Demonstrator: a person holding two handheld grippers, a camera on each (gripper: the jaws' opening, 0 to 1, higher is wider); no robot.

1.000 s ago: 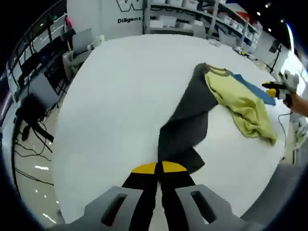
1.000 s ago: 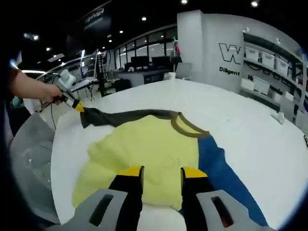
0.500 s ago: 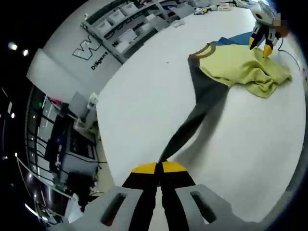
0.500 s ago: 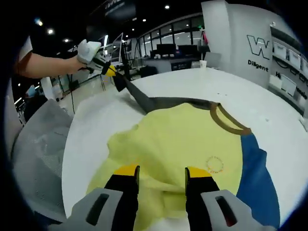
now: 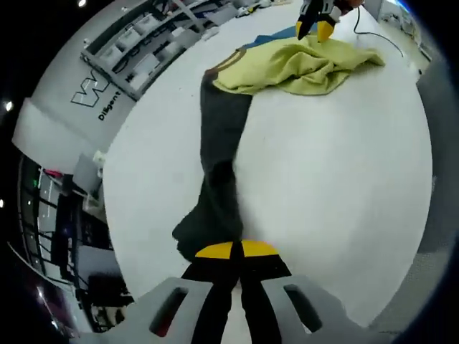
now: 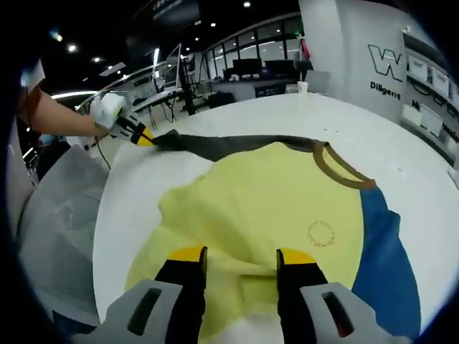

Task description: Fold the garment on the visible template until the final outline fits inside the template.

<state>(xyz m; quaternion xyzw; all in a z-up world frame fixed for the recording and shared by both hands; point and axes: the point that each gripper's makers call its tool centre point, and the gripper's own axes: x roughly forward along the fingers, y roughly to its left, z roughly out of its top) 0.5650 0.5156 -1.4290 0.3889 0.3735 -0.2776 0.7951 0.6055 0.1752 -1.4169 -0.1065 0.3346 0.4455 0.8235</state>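
Left gripper (image 5: 237, 249) pinching the end of the garment's dark grey sleeve (image 5: 215, 161), yellow-tipped jaws pressed together on the bunched cloth at 6 o'clock of the left gripper view. Sleeve running up from there toward 12 o'clock, lying stretched along the white table (image 5: 337, 172), joining the yellow body of the garment (image 5: 301, 64) near 1 o'clock. Right gripper (image 5: 315, 16) hovering at the far edge of that yellow heap, at 1 o'clock, whether touching the cloth not clear.

In the right gripper view: right gripper (image 6: 233, 256) standing with jaws parted, the gap wide, yellow cloth showing between the tips; whether gripping anything cannot be told. Garment (image 6: 265, 208) lying spread on the table (image 6: 272, 118), yellow body at centre, brown collar (image 6: 341, 168) toward 2 o'clock, blue sleeve (image 6: 384, 251) at 4 o'clock, grey sleeve (image 6: 229, 145) reaching out to 10 o'clock. Left gripper (image 6: 140, 136) clamping that sleeve's tip at 10 o'clock, held by a gloved hand (image 6: 109, 111). Grey fabric-like surface (image 6: 57, 229) lying beside the table edge at 8 o'clock.
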